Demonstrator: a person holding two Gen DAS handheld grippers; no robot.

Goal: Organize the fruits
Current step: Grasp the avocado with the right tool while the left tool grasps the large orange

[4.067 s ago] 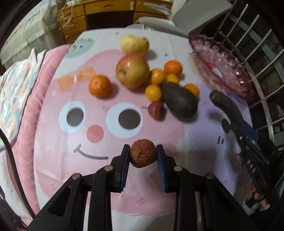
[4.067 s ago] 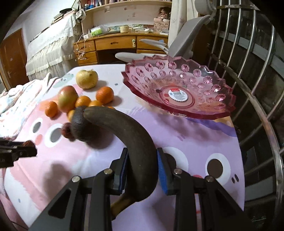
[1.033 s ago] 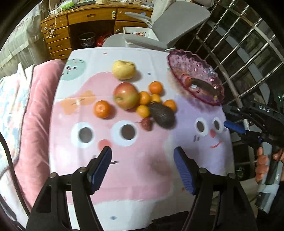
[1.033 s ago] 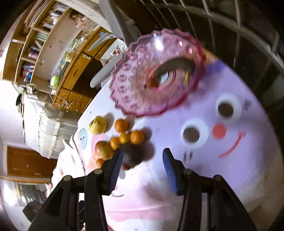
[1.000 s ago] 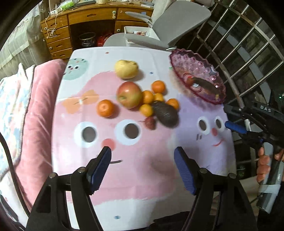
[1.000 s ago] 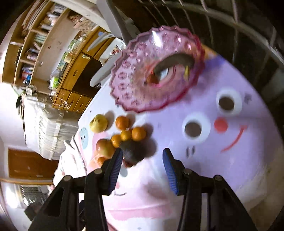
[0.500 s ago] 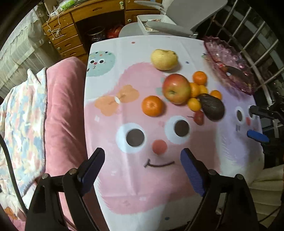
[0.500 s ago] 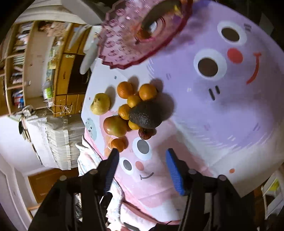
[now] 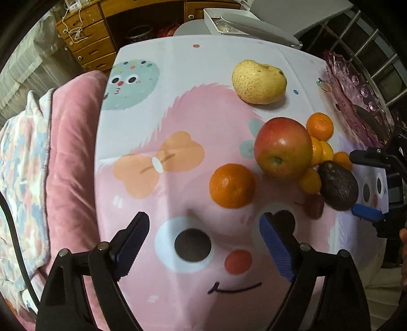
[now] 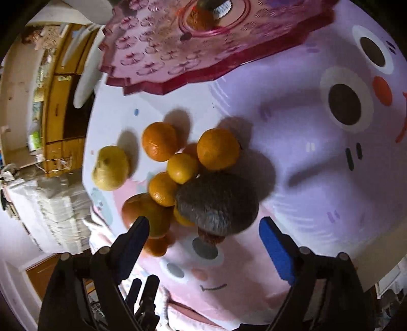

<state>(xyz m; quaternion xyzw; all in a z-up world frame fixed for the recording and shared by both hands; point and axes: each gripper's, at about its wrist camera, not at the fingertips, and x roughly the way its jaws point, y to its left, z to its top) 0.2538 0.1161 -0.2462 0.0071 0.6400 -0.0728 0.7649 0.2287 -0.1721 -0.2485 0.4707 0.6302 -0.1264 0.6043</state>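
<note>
Both my tools, the left tool (image 9: 203,239) and right tool (image 10: 203,242), have just spread their jaws, nothing between them, and dropped toward the fruit left on the tabletop (image 9: 178,107); next pick looks due. Right view shows the avocado (image 10: 216,203) just ahead and the pink bowl (image 10: 203,63) already holding fruit; left view frames the lone tangerine (image 9: 232,185).

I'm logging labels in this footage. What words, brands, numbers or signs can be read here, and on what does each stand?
"3": a mark shaped like this figure on the round teal cartoon face printed on the pink and white tablecloth; it is probably a drawn mouth.
White sticker in the middle of the pink patterned glass bowl: print too blurred and cut off to read.
No other text is legible in either view.
</note>
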